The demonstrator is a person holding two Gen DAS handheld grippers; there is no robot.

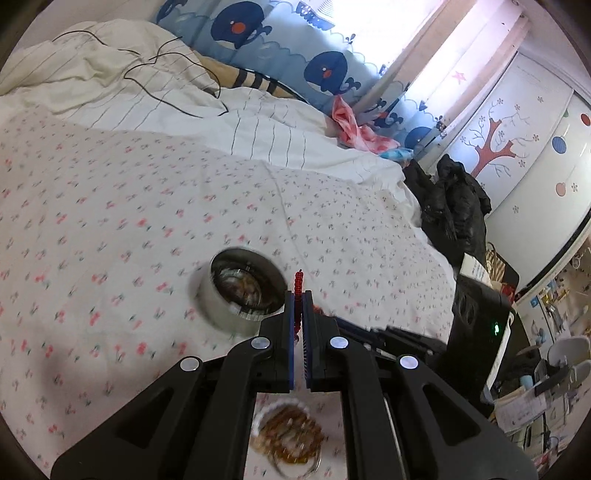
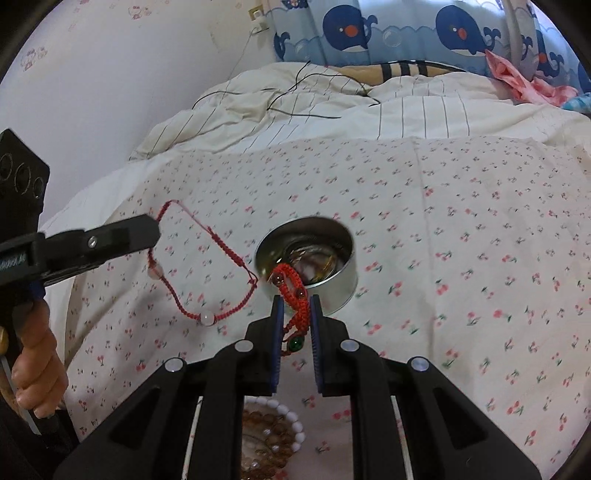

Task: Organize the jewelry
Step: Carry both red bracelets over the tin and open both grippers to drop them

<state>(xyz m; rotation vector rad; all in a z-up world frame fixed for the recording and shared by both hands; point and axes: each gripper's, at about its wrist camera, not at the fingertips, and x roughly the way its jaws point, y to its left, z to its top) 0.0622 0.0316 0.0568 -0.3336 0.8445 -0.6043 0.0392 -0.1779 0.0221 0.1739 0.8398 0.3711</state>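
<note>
A round metal tin (image 2: 328, 291) with jewelry inside sits on the flowered bedsheet; it also shows in the left wrist view (image 1: 221, 306). My right gripper (image 2: 296, 304) is shut on a thick red braided bracelet (image 2: 291, 291) with dark beads, held at the tin's near rim. My left gripper (image 1: 298, 295) is shut on a thin red cord bracelet (image 2: 207, 269) with clear beads, which hangs in a loop left of the tin. The left gripper also shows in the right wrist view (image 2: 157, 230). A pile of brown and white bead bracelets (image 2: 273, 435) lies below the grippers.
A rumpled striped duvet (image 2: 332, 107) with a black cable lies at the back of the bed. Whale curtains (image 2: 406, 29) hang behind. Black clothing (image 1: 450, 206) and a cluttered desk (image 1: 546, 387) stand off the bed's right edge.
</note>
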